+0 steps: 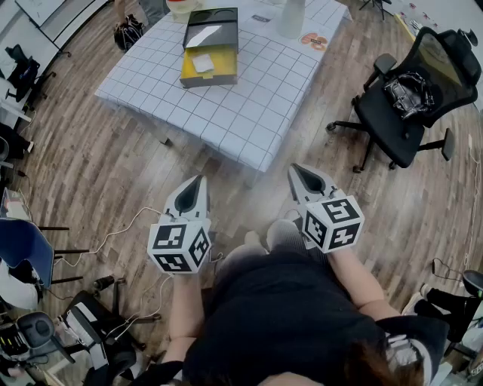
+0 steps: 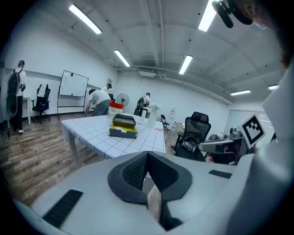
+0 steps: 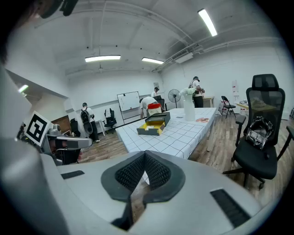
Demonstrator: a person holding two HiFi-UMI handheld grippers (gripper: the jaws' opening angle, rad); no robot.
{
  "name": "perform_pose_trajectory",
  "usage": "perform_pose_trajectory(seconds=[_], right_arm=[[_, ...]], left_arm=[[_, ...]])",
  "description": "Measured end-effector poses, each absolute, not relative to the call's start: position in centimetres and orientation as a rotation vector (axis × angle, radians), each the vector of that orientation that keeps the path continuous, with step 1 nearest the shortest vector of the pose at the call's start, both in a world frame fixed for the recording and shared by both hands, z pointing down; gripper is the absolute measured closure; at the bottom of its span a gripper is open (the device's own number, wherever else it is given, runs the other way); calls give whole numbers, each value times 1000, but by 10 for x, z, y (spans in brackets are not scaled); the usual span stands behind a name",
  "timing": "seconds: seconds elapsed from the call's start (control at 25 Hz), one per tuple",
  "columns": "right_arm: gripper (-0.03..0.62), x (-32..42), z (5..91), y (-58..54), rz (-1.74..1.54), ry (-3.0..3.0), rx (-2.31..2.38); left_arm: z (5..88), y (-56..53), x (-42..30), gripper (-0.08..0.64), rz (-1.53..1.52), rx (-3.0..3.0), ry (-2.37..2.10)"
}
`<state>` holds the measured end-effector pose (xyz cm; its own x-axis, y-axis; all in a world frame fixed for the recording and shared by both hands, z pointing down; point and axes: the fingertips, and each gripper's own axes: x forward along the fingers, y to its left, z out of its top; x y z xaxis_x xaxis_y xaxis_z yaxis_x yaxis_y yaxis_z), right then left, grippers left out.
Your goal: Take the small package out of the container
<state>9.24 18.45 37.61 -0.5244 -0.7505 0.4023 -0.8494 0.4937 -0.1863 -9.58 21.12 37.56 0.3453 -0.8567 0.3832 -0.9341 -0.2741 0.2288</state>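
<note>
An open yellow container [image 1: 207,60] with a dark lid lies on the checked table [image 1: 249,121], a small white package [image 1: 202,63] inside it. The container [image 2: 123,132] is far ahead in the left gripper view, and the container [image 3: 153,127] is also distant in the right gripper view. My left gripper [image 1: 198,183] and right gripper [image 1: 299,172] hover over the wood floor, well short of the table's near corner. Both are shut with nothing between the jaws.
A black office chair [image 1: 411,98] with an object on its seat stands right of the table. A clear bottle [image 1: 290,16] and a sticker sheet [image 1: 314,40] sit at the table's far end. Cables and chairs [image 1: 45,317] crowd the floor at left. Several people stand far off.
</note>
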Motion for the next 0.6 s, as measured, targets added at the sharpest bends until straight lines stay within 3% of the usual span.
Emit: perform_pose_trajectory(seconds=[0.6], right_arm=[[577,95,374,145,507,-2492,1321]], left_arm=[[376,178,-88,545,257,2187,-1597]])
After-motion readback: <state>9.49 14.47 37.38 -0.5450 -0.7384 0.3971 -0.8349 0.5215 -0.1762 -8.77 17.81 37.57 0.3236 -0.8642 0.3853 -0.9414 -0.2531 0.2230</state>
